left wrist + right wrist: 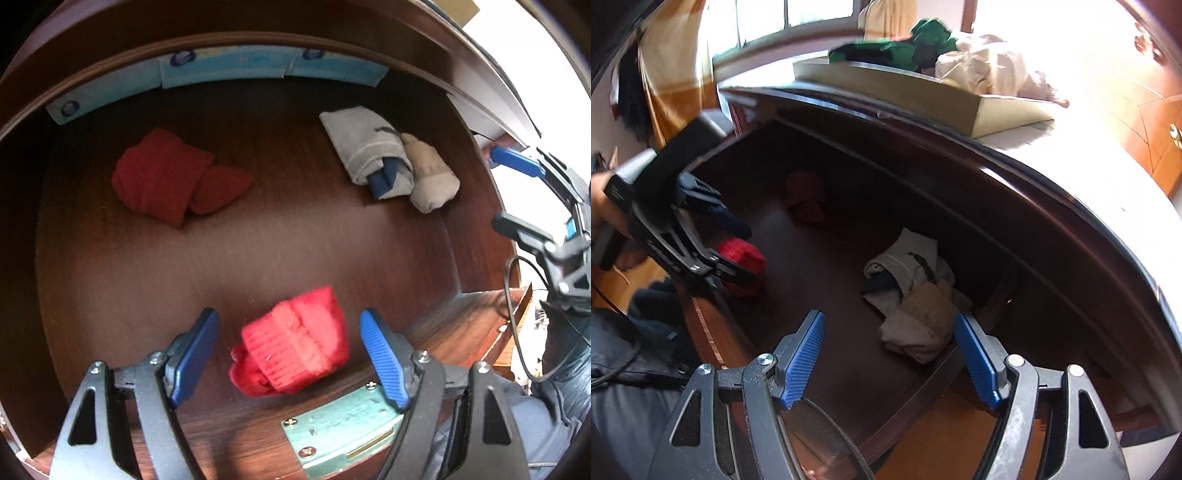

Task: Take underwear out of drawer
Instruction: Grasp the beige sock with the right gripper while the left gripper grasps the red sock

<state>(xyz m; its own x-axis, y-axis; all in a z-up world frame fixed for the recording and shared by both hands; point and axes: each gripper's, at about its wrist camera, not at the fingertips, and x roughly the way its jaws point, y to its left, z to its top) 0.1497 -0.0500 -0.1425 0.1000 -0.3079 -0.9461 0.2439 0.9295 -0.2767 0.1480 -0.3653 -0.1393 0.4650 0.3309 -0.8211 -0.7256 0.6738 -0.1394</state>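
Note:
The dark wooden drawer (461, 332) stands pulled out. Near its front lies a bright red folded bundle (291, 343), between the open fingers of my left gripper (290, 317); the blue pads are clear of it on both sides. A darker red bundle (166, 177) lies at the back left. At the back right sits a grey, blue and beige bundle (384, 162). My right gripper (888, 319) hangs open just above that grey and beige bundle (916, 295), holding nothing. The right wrist view shows the left gripper (738, 251) straddling the bright red bundle (746, 258).
Pale blue tissue packs (221, 66) line the drawer's back wall. A green metal lock plate (343, 428) is on the drawer front. On the dresser top stands a cardboard box (997, 110) with clothes. A person's grey trouser leg (624, 406) and a cable are beside the drawer.

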